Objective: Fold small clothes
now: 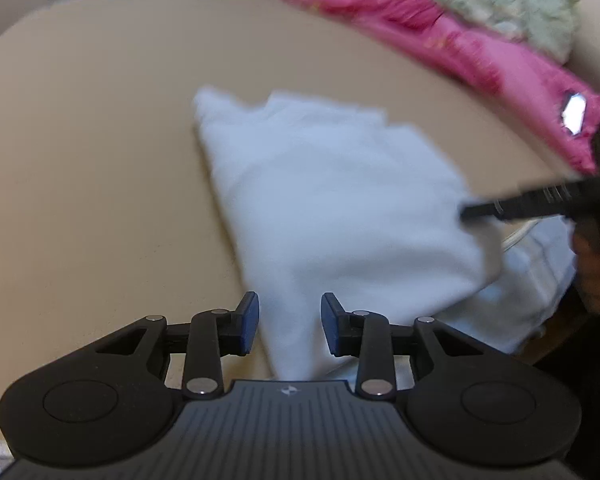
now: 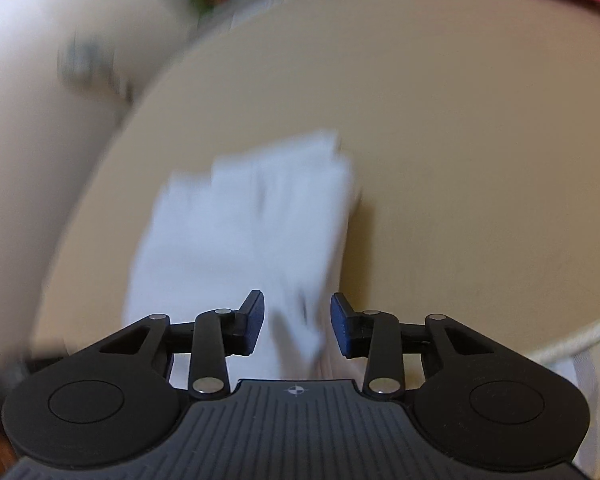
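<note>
Both claws apart over the white garment, nothing clamped.
Your left claw (image 1: 290,322) and right claw (image 2: 297,322) hang w/ pads open, cloth beneath but not pinched. White garment (image 1: 332,200) lies part-folded mid counter (image 1: 92,168), near edge trailing off toward you; pink cloth (image 1: 440,36) sits well apart at the back. It's prob. light, soft, floppy: grab at hem corners, not mid-panel.
</note>
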`<state>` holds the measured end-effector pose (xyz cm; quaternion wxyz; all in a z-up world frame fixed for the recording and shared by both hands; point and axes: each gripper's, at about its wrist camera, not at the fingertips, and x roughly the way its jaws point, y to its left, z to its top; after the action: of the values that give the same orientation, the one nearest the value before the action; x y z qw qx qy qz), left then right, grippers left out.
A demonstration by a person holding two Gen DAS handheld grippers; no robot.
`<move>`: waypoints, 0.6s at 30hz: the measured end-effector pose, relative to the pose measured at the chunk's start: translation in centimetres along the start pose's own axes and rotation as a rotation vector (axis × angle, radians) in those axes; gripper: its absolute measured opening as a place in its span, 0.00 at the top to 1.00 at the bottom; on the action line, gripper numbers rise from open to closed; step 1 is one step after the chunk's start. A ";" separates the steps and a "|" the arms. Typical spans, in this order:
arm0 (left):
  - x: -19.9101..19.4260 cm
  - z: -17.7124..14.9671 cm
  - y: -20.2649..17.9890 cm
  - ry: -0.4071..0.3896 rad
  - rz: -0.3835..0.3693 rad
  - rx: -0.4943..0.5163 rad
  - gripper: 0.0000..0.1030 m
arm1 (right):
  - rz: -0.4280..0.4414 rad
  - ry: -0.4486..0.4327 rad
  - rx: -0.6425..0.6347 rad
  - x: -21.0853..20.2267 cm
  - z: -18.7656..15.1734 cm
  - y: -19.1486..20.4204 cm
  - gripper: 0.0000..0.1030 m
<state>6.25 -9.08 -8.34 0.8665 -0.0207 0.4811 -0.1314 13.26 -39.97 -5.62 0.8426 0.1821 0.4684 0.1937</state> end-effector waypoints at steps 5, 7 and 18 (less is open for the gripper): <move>0.3 0.6 0.0 0.059 -0.004 -0.009 0.59 | -0.115 0.126 -0.074 1.7 -1.1 -0.4 0.53; -1.3 1.9 0.0 0.016 -0.002 0.012 0.59 | -0.093 0.077 -0.013 0.4 -0.5 -1.1 0.52; 0.0 9.3 4.9 -0.048 -0.059 -0.067 0.27 | 0.005 -0.109 0.094 -0.8 2.4 -0.5 0.38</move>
<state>15.06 -5.17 -4.15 0.8723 -0.0671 0.4637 -0.1403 15.02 -41.08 -4.14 0.8568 0.2331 0.4301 0.1632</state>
